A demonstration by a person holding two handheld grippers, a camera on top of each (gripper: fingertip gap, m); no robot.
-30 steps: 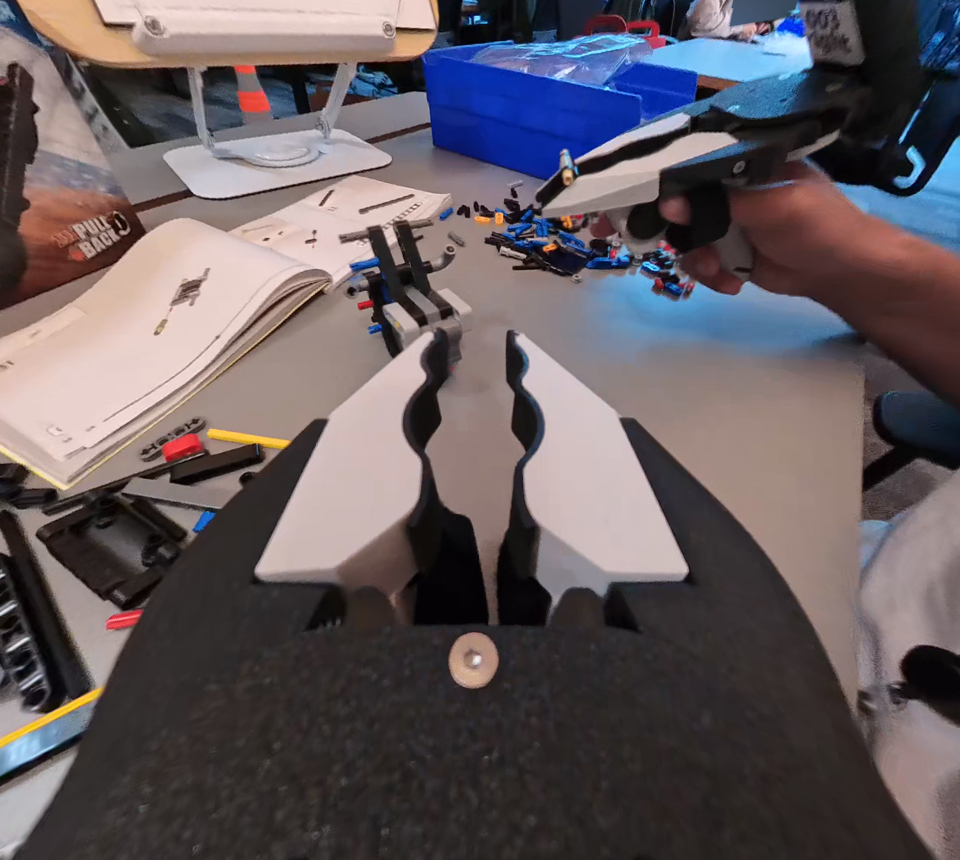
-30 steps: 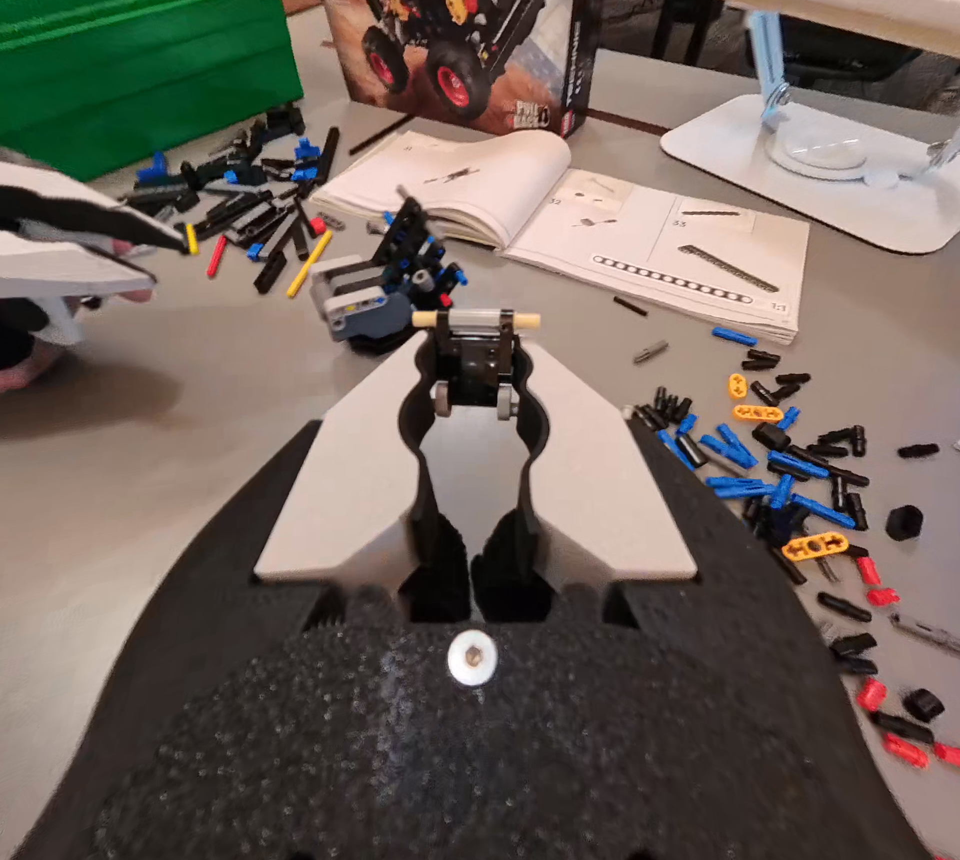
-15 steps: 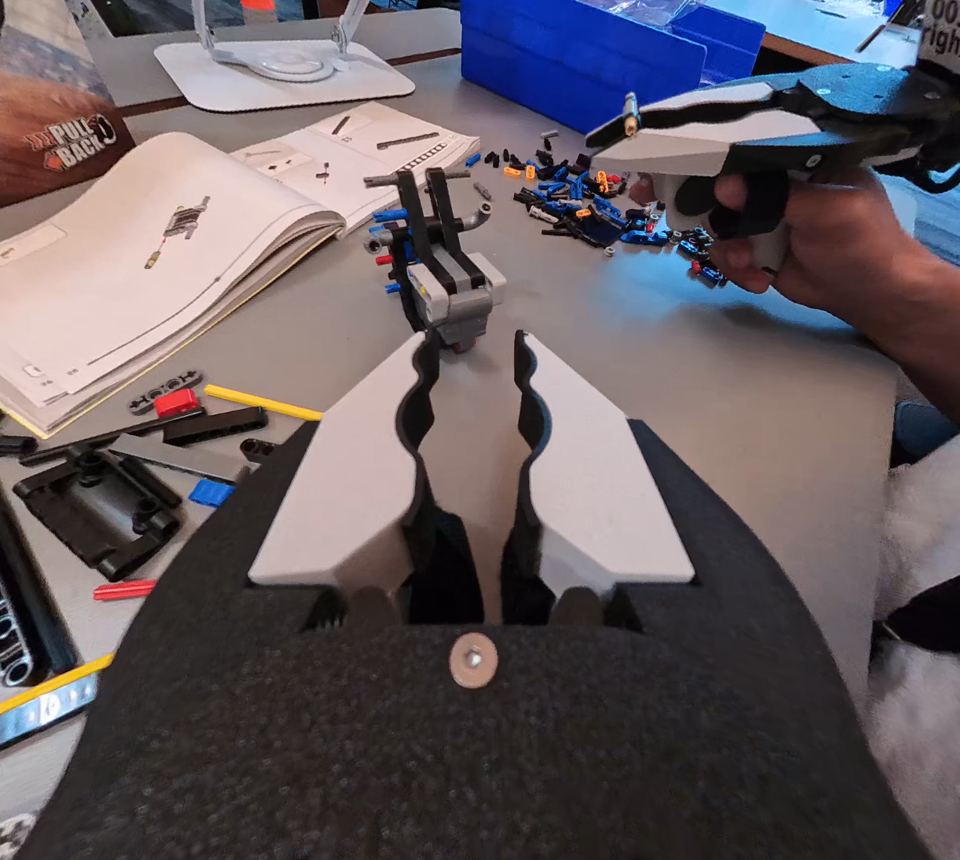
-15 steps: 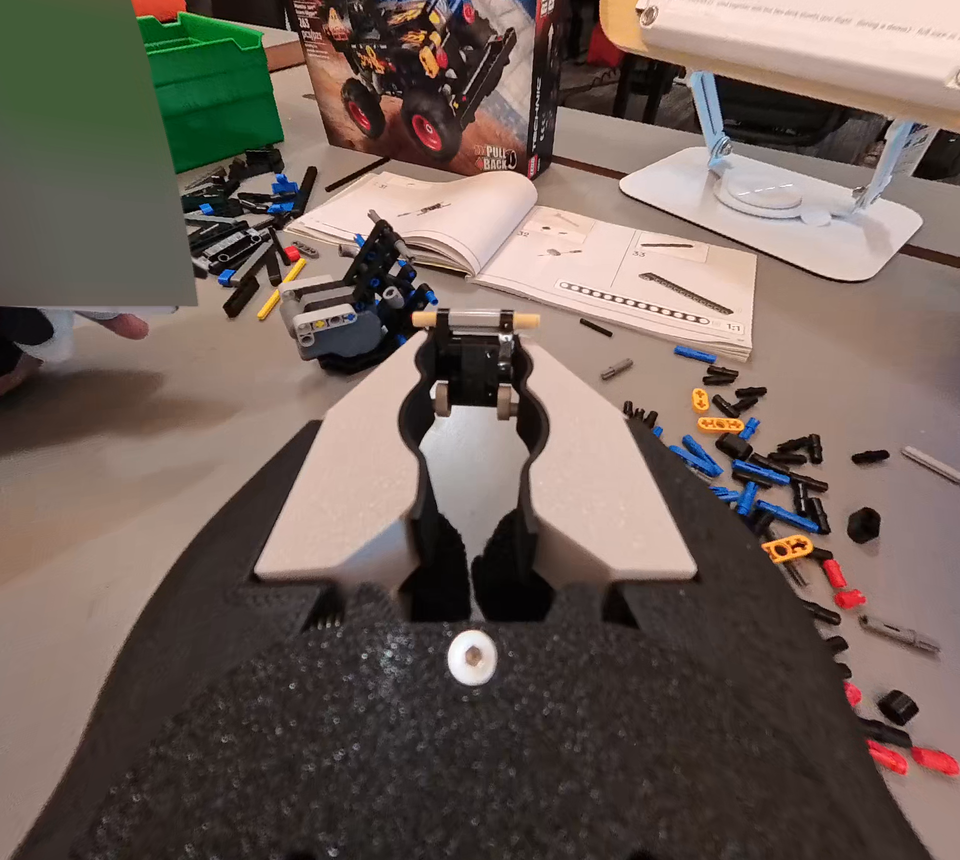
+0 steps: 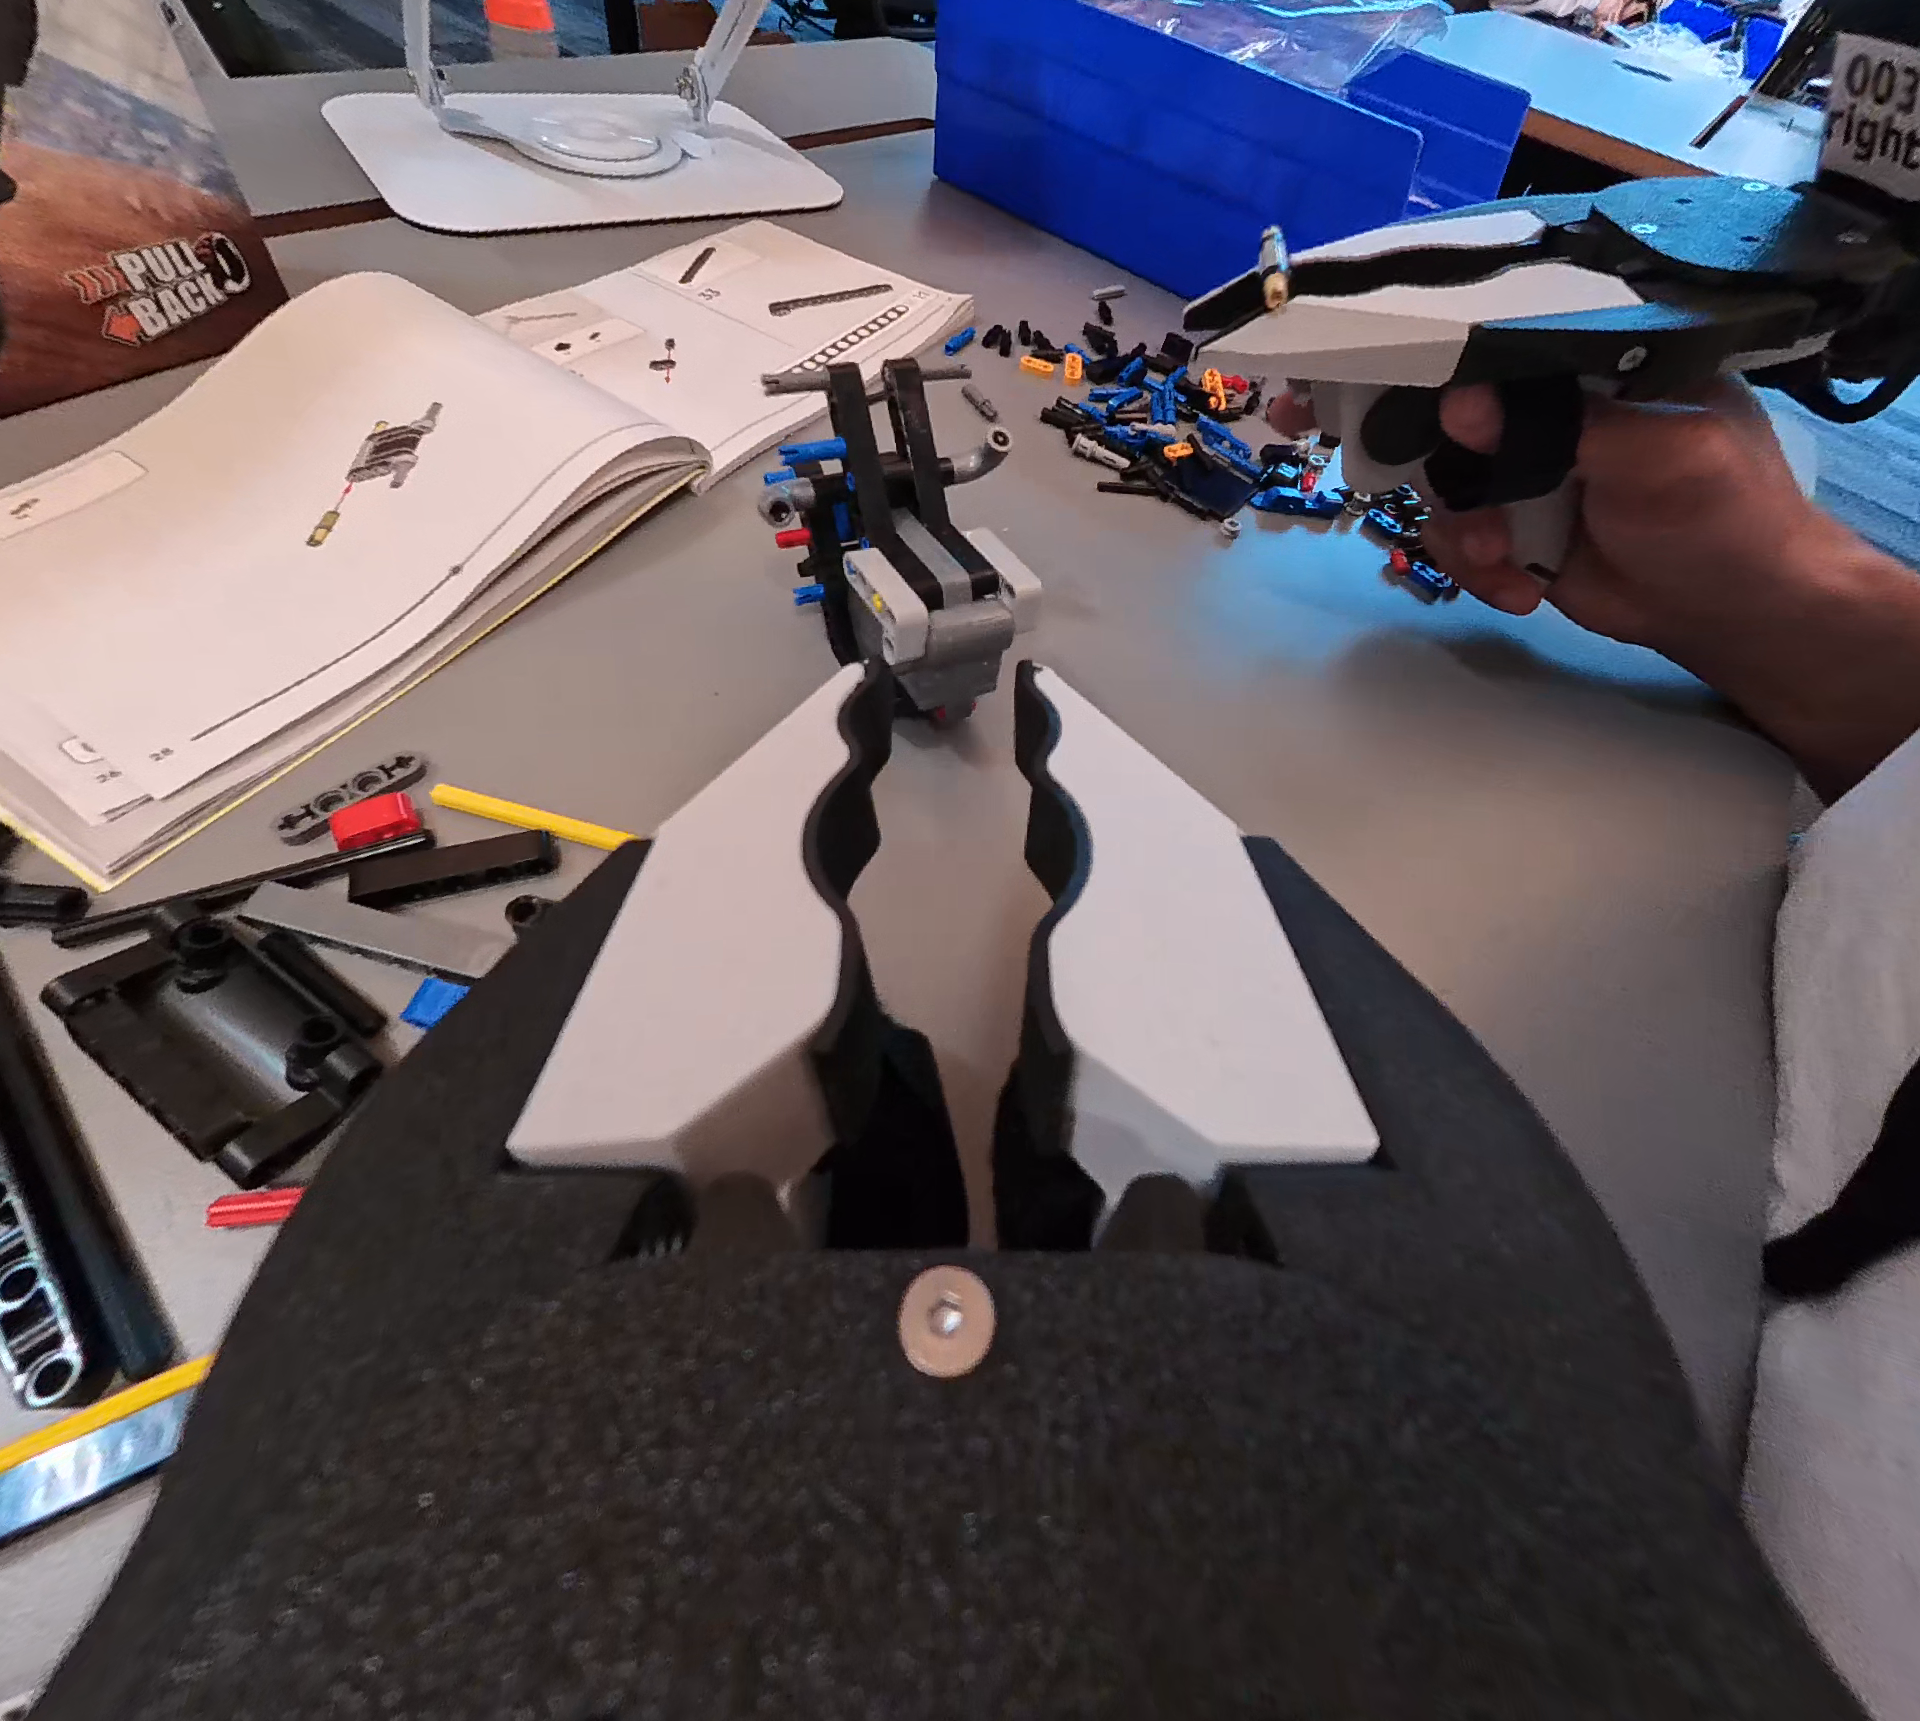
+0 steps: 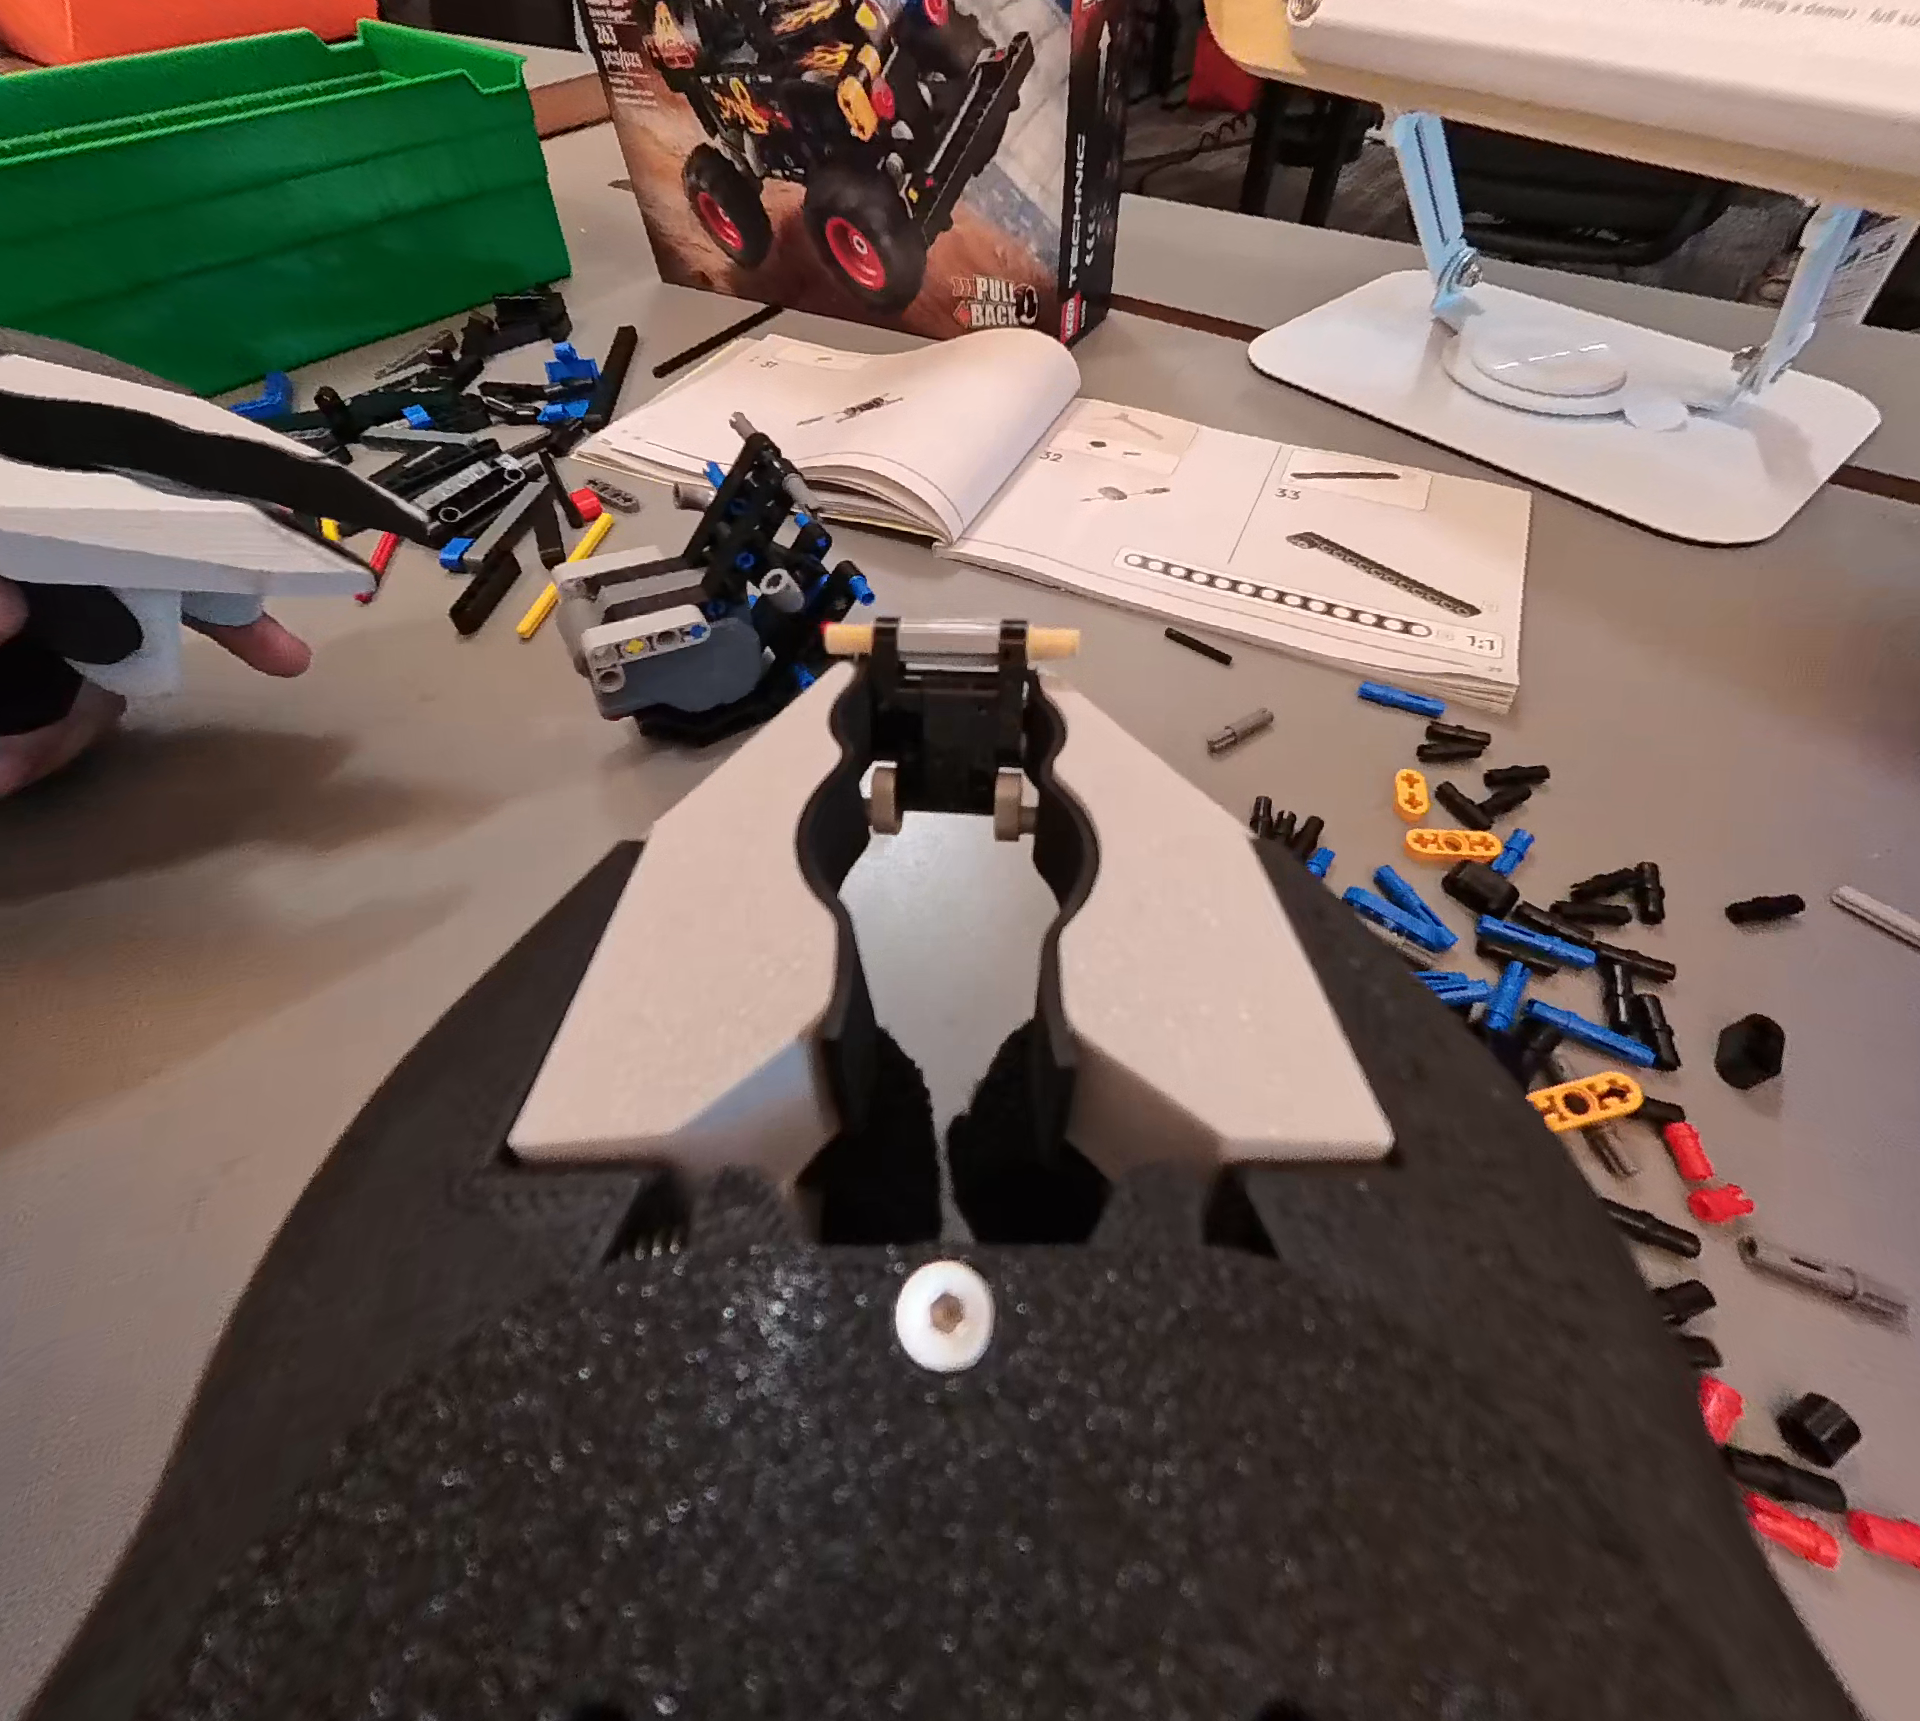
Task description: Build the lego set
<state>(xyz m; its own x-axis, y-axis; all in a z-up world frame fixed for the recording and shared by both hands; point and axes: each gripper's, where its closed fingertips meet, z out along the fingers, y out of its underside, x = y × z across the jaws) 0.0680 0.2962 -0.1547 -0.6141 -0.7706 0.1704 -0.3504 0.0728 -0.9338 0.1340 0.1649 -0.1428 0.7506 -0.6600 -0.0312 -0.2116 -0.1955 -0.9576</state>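
A part-built grey, black and blue lego model (image 5: 904, 549) stands on the grey table; it also shows in the right wrist view (image 6: 696, 606). My left gripper (image 5: 940, 684) is open and empty, its tips right at the model's grey end. My right gripper (image 6: 951, 684) is shut on a small black lego piece (image 6: 948, 736) with a tan and grey axle across its top, held above the table to the right of the model. In the left wrist view the right gripper (image 5: 1247, 300) hovers over a scatter of parts.
An open instruction booklet (image 5: 343, 466) lies behind the model. Small blue, black and orange pins (image 6: 1538, 923) lie to the right, black beams and a yellow axle (image 5: 312, 882) to the left. A blue bin (image 5: 1164, 123), a green bin (image 6: 260, 185), the set box (image 6: 852, 61) and a white stand (image 5: 582, 154) ring the table. The grippers' ends are close to 15 cm from one another.
My left gripper has moved forward to the model's grey end. My right gripper has drifted a little nearer the model, still holding the black piece.
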